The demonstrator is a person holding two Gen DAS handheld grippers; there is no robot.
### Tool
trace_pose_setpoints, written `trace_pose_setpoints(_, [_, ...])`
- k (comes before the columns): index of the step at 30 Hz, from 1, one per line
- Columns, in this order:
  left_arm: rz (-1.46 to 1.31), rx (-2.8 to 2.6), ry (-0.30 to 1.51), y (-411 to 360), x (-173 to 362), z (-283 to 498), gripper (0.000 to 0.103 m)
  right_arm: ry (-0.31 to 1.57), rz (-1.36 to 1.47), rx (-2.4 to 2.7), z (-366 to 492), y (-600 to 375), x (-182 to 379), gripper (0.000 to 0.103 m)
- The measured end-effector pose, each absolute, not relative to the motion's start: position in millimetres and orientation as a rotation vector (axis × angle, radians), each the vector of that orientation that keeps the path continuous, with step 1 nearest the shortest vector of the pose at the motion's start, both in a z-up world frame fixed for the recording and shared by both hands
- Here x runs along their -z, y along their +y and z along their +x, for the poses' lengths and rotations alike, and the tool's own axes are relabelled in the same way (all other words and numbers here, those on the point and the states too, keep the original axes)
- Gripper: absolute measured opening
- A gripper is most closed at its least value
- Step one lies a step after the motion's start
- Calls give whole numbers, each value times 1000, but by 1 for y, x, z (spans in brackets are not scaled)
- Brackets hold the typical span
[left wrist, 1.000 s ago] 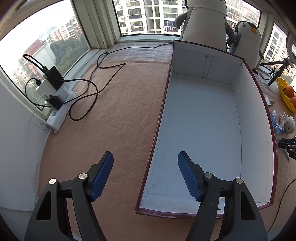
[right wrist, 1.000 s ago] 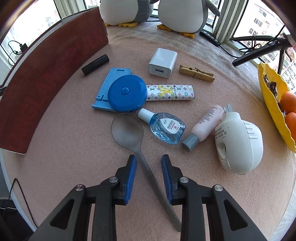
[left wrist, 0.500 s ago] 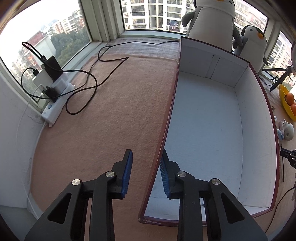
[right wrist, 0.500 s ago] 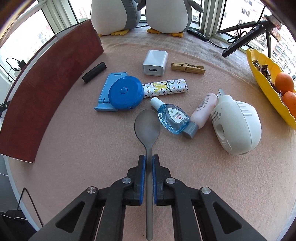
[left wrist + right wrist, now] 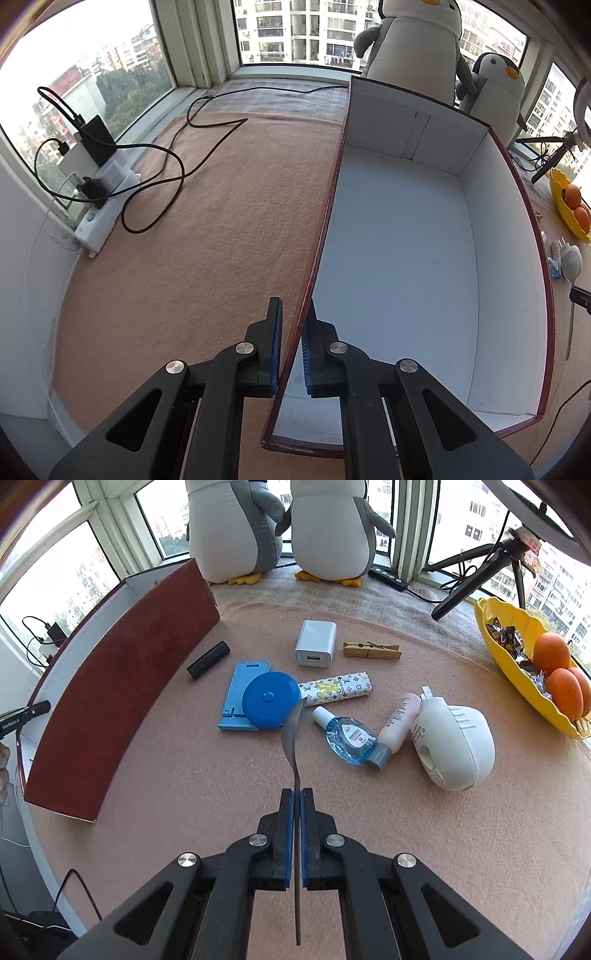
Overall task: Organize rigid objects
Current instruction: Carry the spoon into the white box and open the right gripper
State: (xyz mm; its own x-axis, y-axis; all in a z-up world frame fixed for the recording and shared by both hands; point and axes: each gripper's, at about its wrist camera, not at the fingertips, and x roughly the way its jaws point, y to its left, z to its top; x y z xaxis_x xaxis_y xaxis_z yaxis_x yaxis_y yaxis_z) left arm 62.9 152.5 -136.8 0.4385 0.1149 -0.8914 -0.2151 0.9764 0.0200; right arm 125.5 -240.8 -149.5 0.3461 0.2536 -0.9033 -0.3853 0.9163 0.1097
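Observation:
My right gripper [image 5: 297, 792] has its jaws closing on the handle of a grey metal spoon [image 5: 291, 731]. The spoon is lifted off the mat, turned on edge, bowl pointing away. A long box [image 5: 399, 266], dark red outside and white inside, lies empty; in the right wrist view the box [image 5: 110, 701] stands at the left. My left gripper [image 5: 293, 301] straddles the box's near left wall, its jaws closing with a blue pad on each side of the wall.
On the mat lie a white charger [image 5: 316, 644], clothespin [image 5: 371, 650], black cylinder [image 5: 208, 660], blue stand [image 5: 240, 690], blue round case [image 5: 270, 698], patterned tube [image 5: 338, 690], blue bottle [image 5: 349, 736], pink bottle [image 5: 399, 720] and white device [image 5: 452, 744]. A yellow fruit tray [image 5: 495, 635] sits right; a power strip [image 5: 99, 221] with cables left.
The left gripper went from wide open to closed over the box's left wall. The right gripper closed on the spoon handle, lifted it and rolled it onto its edge.

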Motion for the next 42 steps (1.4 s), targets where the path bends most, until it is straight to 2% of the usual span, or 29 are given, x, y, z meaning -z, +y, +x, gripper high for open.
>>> trace_pose_setpoints(12, [-114, -197, 1093, 154, 137, 62, 8, 1003, -85, -540, 121, -195, 81, 3])
trace_pose_setpoints(22, [-123, -188, 1085, 155, 137, 61, 8, 931, -36, -772, 130, -85, 27, 3])
trace_pose_setpoints(30, [-128, -184, 1083, 156, 138, 61, 8, 993, -76, -836, 135, -1, 50, 3])
trace_pose_setpoints(42, [-128, -182, 1084, 156, 138, 61, 8, 1076, -140, -831, 136, 27, 89, 3])
